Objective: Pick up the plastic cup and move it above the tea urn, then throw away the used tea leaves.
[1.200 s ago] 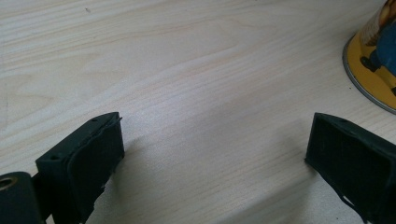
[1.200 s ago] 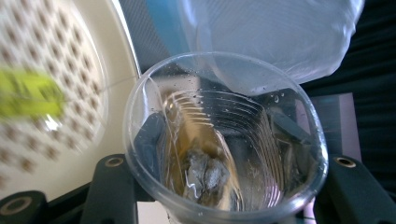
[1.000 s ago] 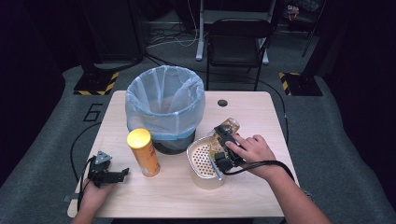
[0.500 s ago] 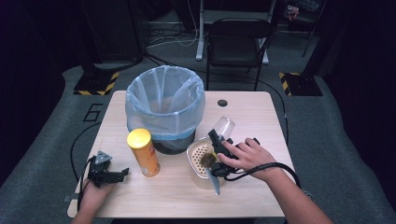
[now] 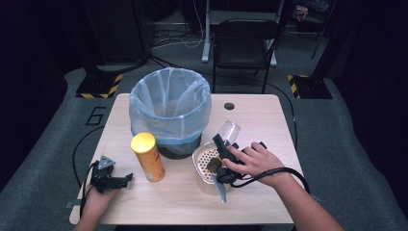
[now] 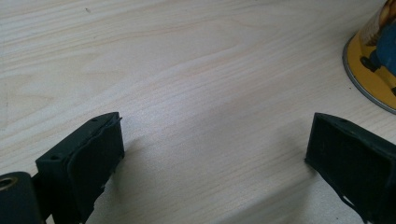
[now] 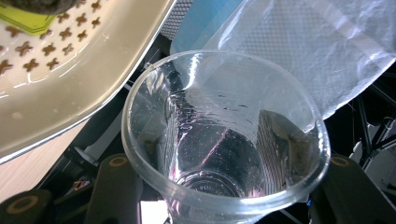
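I am looking down on a pale wooden table (image 5: pixel 260 120) set on grey carpet in a dark room, with a black chair (image 5: pixel 243 45) at the top centre of the high view. A waste bin lined with a clear blue bag (image 5: pixel 171 113) stands a little left of the table's middle, and a yellow canister (image 5: pixel 147 157) stands upright just in front of it, towards the lower left.

My left hand (image 5: pixel 96 202) comes in at the lower left corner of the high view, forearm barely past the table edge, holding the left gripper (image 5: pixel 111 177) low over the wood and pointing right, towards the canister. In the left gripper view its jaws stand wide apart with bare table between them, and the canister's base (image 6: pixel 373 65) sits at the upper right edge, clear of them.

My right forearm (image 5: pixel 300 202) reaches in from the lower right, angled up and to the left, the hand (image 5: pixel 255 161) wrapped over the right gripper (image 5: pixel 226 149). Its jaws are clamped on a clear plastic cup (image 5: pixel 228 132), one on each side of the cup's wall in the right gripper view, where I look straight into the cup's mouth (image 7: pixel 224 140). The cup is tilted, its open end pointing up and left towards the bin, just right of it. A beige perforated tray (image 5: pixel 204 166) lies on the table directly under the gripper, right of the canister, with a dark lump (image 5: pixel 214 165) in it.
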